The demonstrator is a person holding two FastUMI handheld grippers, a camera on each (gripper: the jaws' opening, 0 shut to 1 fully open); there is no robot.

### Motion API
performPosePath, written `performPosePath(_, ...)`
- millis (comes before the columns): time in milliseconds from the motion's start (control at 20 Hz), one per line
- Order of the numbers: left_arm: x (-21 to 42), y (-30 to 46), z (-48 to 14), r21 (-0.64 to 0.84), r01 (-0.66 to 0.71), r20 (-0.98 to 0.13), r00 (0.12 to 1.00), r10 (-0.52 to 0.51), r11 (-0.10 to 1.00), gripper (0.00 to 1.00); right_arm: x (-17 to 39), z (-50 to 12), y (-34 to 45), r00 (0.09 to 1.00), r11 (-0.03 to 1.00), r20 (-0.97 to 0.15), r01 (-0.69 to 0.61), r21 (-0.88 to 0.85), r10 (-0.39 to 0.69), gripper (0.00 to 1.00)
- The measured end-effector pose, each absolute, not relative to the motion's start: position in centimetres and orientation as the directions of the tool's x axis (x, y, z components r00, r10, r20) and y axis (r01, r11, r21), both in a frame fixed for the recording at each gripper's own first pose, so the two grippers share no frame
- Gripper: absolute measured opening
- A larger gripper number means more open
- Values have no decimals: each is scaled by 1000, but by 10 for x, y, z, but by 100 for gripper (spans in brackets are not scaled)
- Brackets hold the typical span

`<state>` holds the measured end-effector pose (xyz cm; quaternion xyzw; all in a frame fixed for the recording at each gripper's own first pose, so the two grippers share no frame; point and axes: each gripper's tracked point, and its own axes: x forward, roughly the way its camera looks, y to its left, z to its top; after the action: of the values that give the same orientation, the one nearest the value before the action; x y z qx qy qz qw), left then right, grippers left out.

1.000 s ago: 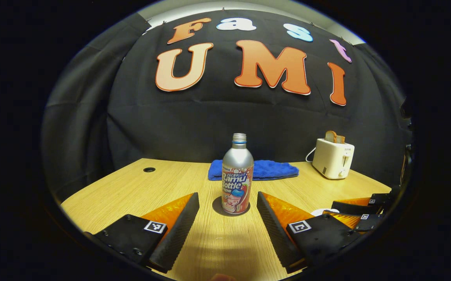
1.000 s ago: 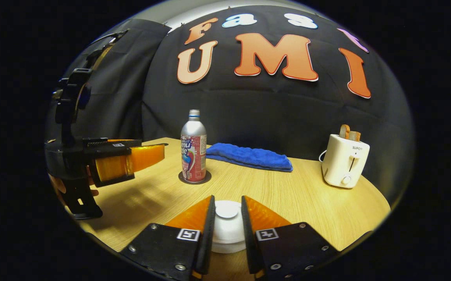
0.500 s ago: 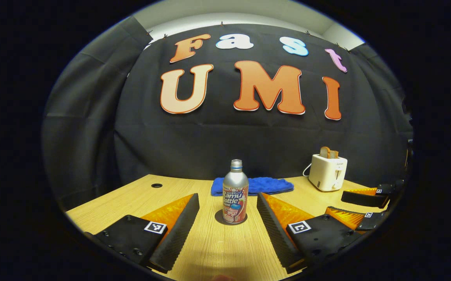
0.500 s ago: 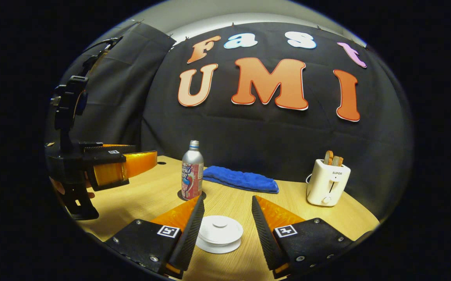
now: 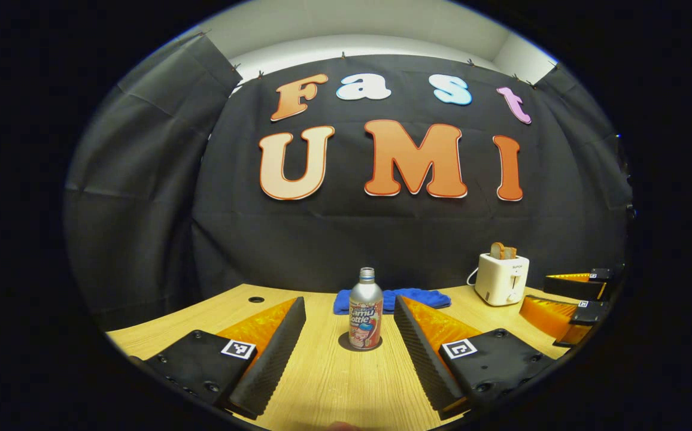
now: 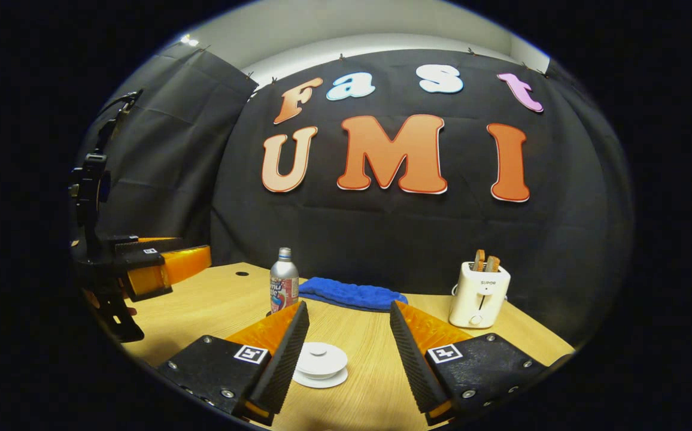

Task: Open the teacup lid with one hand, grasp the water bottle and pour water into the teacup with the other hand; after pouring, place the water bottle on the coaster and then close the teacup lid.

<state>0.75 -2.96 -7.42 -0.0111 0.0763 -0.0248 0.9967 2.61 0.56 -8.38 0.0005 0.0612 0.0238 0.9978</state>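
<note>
Pale wood-grain table carries everything in the booth. In the left gripper view the water bottle, silver with a printed wrapper and an uncapped threaded neck, stands upright on a dark round coaster straight ahead of the left gripper, whose two fingers are spread wide with nothing between them and touch nothing. In the right gripper view the teacup lid, white with a small knob, sits on the teacup, of which little more than a white rim shows under the lid; the cup stands low on the table between the spread fingers of the right gripper, which are clear of it on both sides and hold nothing. The bottle stands to the left of the cup and farther back, partly hidden behind the right gripper's left finger in that view. Behind the bottle lies a folded blue towel, near the back edge of the table. To the right of it stands a white toaster with two slices of bread sticking out of its slots and a cord at its back. A small dark round hole is set in the tabletop at the far left. Nothing stands between either gripper and the thing in front of it.
</note>
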Motion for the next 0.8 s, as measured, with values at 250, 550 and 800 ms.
performPosePath(250, -7, -15, -59, -2, 5, -115, 993, -5, 1000, 100, 19, -78, 1, 994, 999, -104, -37, 8, 38, 82)
performPosePath(550, -17, -18, -40, -23, 16, -73, 997, -18, 1000, 97, 12, -67, 3, 995, 999, -88, -39, 5, 39, 82)
performPosePath(800, -22, -23, -30, -31, 41, -51, 998, -42, 999, 94, 8, -53, -2, 998, 1000, -63, -17, -5, 17, 82)
